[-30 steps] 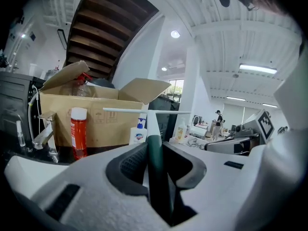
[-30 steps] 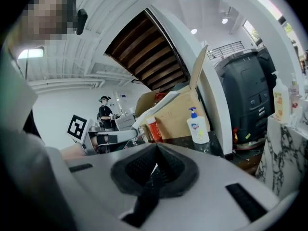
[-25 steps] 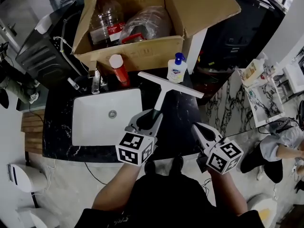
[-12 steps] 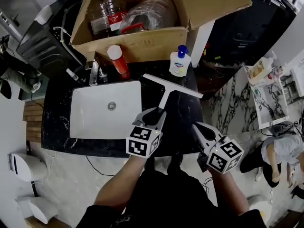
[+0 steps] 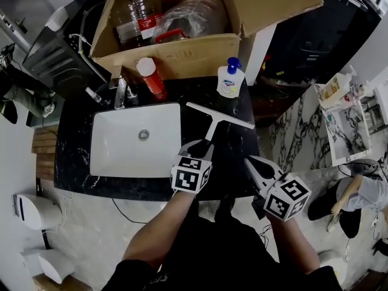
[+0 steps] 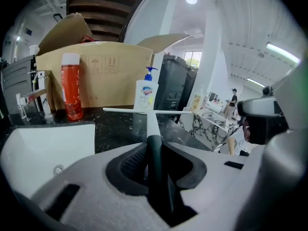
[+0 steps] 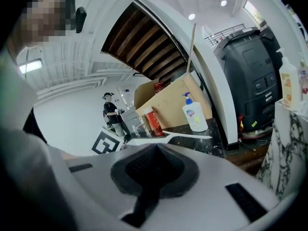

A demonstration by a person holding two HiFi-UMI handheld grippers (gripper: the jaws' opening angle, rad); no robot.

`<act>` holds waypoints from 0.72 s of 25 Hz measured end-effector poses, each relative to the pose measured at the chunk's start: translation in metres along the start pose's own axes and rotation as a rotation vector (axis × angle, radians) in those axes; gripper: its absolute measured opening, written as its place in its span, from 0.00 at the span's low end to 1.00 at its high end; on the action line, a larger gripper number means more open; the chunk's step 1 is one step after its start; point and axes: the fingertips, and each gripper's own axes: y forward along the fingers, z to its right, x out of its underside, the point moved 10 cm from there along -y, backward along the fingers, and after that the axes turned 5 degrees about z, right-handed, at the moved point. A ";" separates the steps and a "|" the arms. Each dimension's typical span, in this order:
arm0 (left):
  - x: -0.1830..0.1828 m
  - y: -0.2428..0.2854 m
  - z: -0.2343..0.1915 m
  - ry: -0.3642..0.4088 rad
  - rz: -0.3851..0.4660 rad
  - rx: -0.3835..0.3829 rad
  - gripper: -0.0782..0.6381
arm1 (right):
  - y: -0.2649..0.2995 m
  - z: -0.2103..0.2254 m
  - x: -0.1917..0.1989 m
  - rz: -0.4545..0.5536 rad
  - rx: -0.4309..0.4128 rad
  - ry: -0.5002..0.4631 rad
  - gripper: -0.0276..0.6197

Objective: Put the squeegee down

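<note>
Clamped left grey hand-held gripper (image 5: 204, 147) on white squeegee (image 5: 213, 120) by its handle; held right grey hand-held gripper (image 5: 250, 162) empty, jaws together.

There is one squeegee (image 5: 212, 123) and two grippers: the left gripper (image 5: 202, 145) and the right gripper (image 5: 251, 164). One counter (image 5: 229, 157) carries one white sink (image 5: 121, 156), one faucet (image 5: 120, 93), one red bottle (image 5: 151, 79) and one pump soap bottle (image 5: 230, 81). One cardboard box (image 5: 176, 57) holds one clear plastic bottle (image 5: 133, 16).
</note>
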 end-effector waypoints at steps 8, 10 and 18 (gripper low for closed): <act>0.003 0.018 -0.007 -0.031 -0.045 -0.056 0.25 | -0.001 0.009 -0.003 -0.004 -0.015 0.004 0.05; 0.003 0.023 -0.009 -0.043 -0.057 -0.071 0.25 | -0.001 0.011 -0.002 -0.005 -0.018 0.009 0.05; 0.004 0.038 -0.010 -0.099 -0.093 -0.119 0.25 | -0.004 0.025 -0.006 -0.006 -0.048 0.021 0.05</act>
